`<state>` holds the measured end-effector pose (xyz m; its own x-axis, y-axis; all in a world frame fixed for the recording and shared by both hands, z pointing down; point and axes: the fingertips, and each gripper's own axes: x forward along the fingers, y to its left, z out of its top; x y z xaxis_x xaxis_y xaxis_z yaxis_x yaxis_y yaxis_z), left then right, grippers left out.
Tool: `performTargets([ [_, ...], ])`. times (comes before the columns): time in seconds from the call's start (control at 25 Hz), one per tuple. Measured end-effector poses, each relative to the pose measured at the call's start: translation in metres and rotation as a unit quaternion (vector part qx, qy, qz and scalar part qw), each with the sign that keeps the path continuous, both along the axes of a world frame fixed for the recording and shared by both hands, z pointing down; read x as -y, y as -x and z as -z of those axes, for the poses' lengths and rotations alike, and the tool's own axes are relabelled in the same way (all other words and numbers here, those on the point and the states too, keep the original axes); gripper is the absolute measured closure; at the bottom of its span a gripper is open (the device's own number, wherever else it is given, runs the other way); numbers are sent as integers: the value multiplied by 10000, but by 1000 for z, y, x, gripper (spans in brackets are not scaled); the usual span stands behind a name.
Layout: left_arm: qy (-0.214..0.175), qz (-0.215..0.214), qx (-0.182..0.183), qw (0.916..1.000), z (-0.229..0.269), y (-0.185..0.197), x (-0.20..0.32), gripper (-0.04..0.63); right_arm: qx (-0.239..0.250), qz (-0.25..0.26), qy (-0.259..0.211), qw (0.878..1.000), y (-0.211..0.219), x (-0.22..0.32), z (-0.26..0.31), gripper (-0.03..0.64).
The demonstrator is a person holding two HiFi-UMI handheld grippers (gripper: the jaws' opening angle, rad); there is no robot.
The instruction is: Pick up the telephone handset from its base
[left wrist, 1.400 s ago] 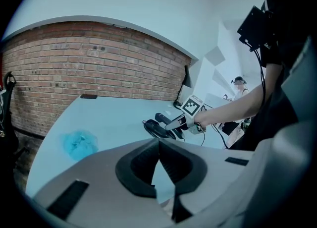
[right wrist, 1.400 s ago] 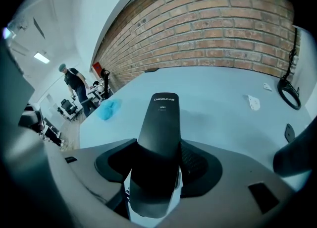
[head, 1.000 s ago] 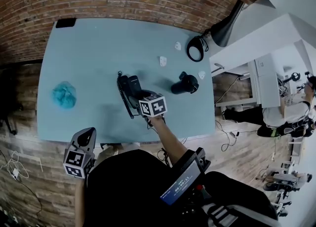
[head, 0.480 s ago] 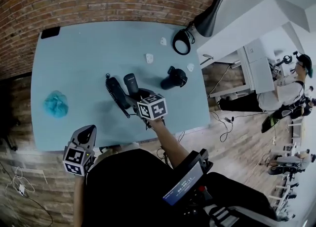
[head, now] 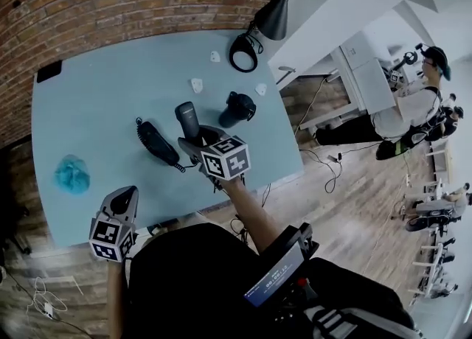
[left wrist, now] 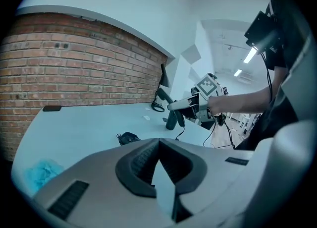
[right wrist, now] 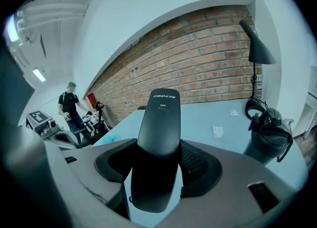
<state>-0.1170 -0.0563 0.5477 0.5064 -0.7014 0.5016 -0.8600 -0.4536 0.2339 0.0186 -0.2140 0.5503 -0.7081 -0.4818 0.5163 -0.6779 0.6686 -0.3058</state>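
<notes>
My right gripper (head: 193,141) is shut on the black telephone handset (head: 187,118) and holds it above the table, apart from the base. The handset (right wrist: 160,123) stands upright between the jaws in the right gripper view, with its far end up. The black base (head: 156,142) lies on the light blue table (head: 103,116), left of the handset, and its coiled cord (head: 177,165) trails toward the gripper. The base (left wrist: 130,138) also shows beyond my left gripper (left wrist: 158,145). That left gripper (head: 125,199) hangs off the table's front edge, fingertips touching, with nothing between them.
A black flask (head: 237,109) lies right of the handset. Headphones (head: 242,54) and a black lamp (head: 276,9) stand at the far right corner. Small white pieces (head: 195,85) lie behind. A blue cloth (head: 71,174) sits at the left. A person (head: 424,102) stands far right.
The handset lay on its base a second ago; my right gripper has lifted it up and to the right of the base. The left gripper has shifted a little below the table's edge.
</notes>
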Motion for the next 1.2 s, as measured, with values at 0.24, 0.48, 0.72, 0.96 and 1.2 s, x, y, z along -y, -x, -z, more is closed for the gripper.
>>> performTargets([
  [0.24, -10, -172, -11, 9999, 1, -9, 7, 578, 348, -226, -295, 9987, -19, 8, 47, 360],
  [0.48, -21, -247, -39, 9997, 2, -13, 11, 578, 637, -369, -585, 9956, -28, 11, 89, 362],
  [0.72, -32, -276, -30, 9996, 4, -13, 14, 578, 854, -445, -908, 9912, -30, 15, 127, 364],
  [0.96, -24, -258, -17, 9997, 6, -10, 13, 578, 984, -391, -1330, 9855, -28, 15, 169, 364],
  [1.2, -9, -243, -10, 9997, 5, -7, 13, 578, 1122, -308, -1656, 9793, -24, 16, 206, 365],
])
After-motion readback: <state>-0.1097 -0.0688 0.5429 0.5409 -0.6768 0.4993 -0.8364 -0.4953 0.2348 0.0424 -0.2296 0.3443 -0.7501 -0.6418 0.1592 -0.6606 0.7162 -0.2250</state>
